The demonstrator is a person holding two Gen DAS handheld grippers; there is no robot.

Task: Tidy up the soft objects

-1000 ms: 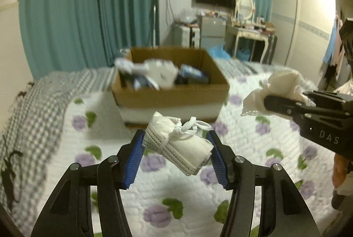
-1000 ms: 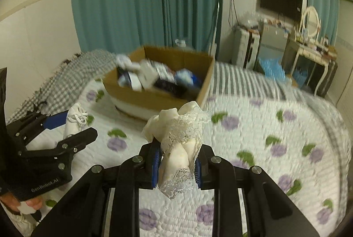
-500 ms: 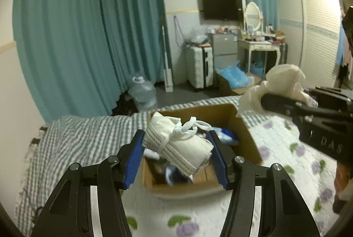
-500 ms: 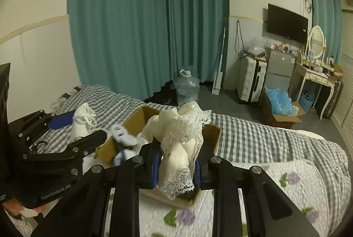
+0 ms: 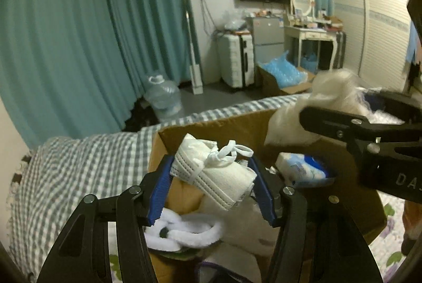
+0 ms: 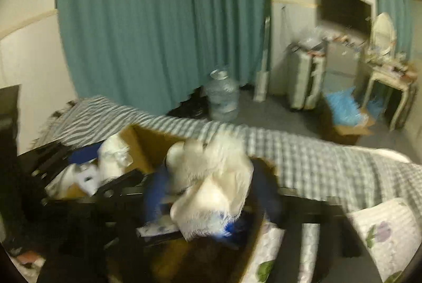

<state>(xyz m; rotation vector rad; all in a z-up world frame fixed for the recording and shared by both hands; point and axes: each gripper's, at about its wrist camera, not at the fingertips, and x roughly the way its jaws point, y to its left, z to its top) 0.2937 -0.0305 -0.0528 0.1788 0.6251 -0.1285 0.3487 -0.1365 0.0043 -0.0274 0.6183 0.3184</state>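
Note:
My left gripper (image 5: 212,183) is shut on a rolled white cloth bundle (image 5: 211,173) tied with a white cord, held over the open cardboard box (image 5: 226,125). Below it the box holds white soft items (image 5: 184,233) and a blue-and-white pack (image 5: 303,169). My right gripper (image 6: 208,193) is blurred; its blue pads stand wider apart, with a cream lace cloth (image 6: 213,185) between them over the box (image 6: 142,140). That cloth and the right gripper also show at the right of the left wrist view (image 5: 329,90). The left gripper and its bundle show in the right wrist view (image 6: 113,159).
The box sits on a bed with a grey checked blanket (image 5: 79,164) and a flowered quilt (image 6: 379,227). Teal curtains (image 5: 79,32), a water jug (image 5: 163,96), a suitcase (image 5: 236,59) and a dressing table (image 5: 313,30) stand beyond the bed.
Both grippers have moved forward and down over the box, which now fills the lower views. The right gripper's pads look spread wider around the lace cloth; that view is motion-blurred.

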